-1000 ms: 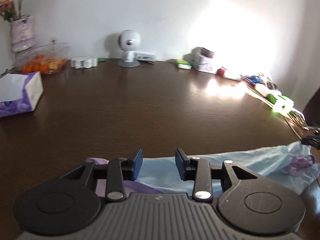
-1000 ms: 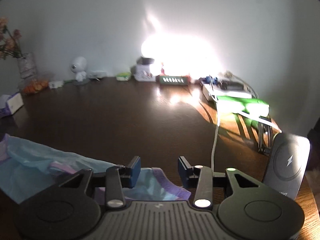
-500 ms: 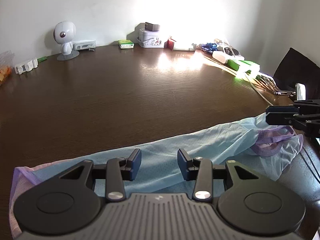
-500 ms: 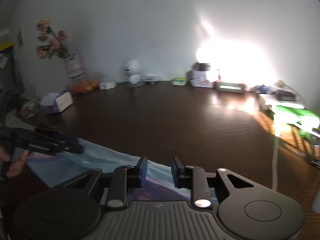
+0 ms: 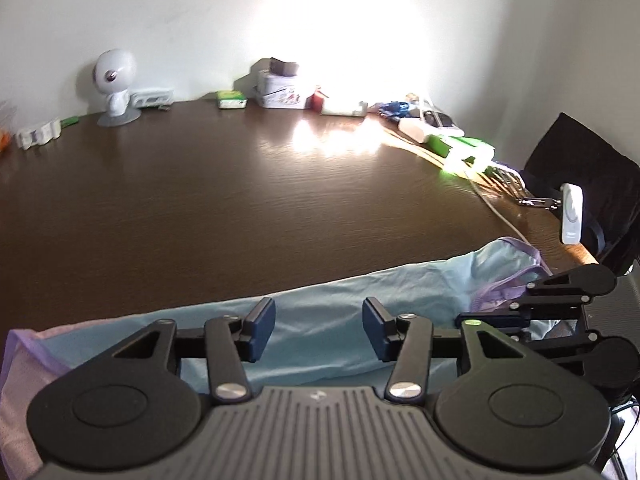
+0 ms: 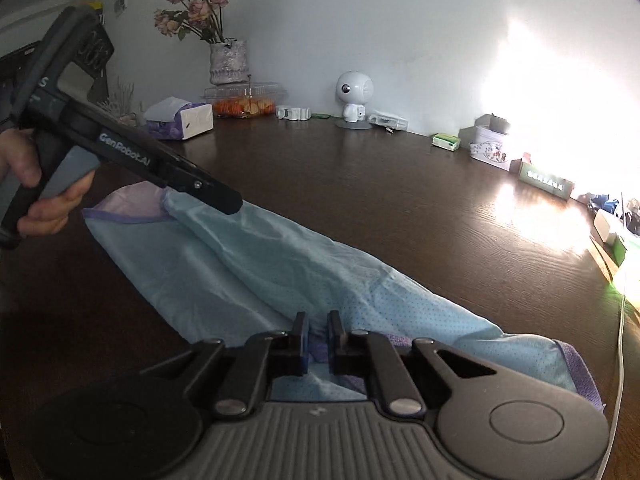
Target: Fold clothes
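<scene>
A light blue mesh garment with purple trim (image 5: 340, 308) lies stretched along the near side of the dark wooden table (image 5: 240, 200); it also shows in the right wrist view (image 6: 280, 272). My left gripper (image 5: 319, 328) is open and hovers over the garment's middle; it also shows at the garment's far end in the right wrist view (image 6: 224, 200). My right gripper (image 6: 317, 338) has its jaws nearly closed on a fold of the cloth near the purple-trimmed end; it also shows at the right in the left wrist view (image 5: 496, 316).
Along the wall stand a white round robot figure (image 5: 116, 80), small boxes (image 5: 280, 88), a tissue box (image 6: 180, 120), a fruit container (image 6: 244, 104) and a flower vase (image 6: 228, 60). Cables and green items (image 5: 460, 148) lie at the right edge, beside a dark chair (image 5: 580, 184).
My right gripper has narrowed its jaws around the cloth and swung left along the garment. My left gripper has shifted nearer the right gripper and stays open.
</scene>
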`<state>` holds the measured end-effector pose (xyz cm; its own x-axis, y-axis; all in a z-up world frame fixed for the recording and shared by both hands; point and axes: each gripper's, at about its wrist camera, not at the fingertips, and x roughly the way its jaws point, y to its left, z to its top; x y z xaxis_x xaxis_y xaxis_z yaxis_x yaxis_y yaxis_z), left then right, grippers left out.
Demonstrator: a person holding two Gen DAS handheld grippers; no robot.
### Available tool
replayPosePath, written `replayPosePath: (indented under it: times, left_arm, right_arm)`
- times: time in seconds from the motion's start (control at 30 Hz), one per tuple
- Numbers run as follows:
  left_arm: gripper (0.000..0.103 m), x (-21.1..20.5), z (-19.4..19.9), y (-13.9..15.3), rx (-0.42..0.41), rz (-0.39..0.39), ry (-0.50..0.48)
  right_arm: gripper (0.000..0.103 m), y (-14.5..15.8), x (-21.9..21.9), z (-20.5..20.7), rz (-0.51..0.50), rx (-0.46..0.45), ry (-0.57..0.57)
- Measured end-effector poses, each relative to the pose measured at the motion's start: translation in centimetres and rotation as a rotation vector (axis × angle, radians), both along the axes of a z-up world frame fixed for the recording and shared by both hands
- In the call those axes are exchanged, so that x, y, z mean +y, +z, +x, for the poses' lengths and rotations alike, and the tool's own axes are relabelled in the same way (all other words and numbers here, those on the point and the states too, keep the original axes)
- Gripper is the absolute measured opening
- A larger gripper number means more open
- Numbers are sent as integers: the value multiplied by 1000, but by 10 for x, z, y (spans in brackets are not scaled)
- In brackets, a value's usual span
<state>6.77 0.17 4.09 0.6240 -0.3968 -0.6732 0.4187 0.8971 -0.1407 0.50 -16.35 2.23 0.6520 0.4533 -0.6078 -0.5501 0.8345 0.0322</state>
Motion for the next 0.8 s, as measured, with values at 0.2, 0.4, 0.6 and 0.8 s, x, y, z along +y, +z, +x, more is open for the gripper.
replayPosePath:
  times: [0.2,0.4,0.6,0.8]
  left_arm:
    - [53,-26,-3,-30,37,33,-59]
    - [53,-25,-8,-31,29,57,-57]
    - [58,-21,-6,-31,42,31,-48]
    - [60,-21,-12,-27,30,56,-41]
  right_arm:
    - [10,18,-22,6,169,11,-78]
    - [12,-5,-11,7,24,-8,-100]
    - [18,6,-21,-8,104,-33,-94]
    - [21,-5,-18,-12,78,19,-128]
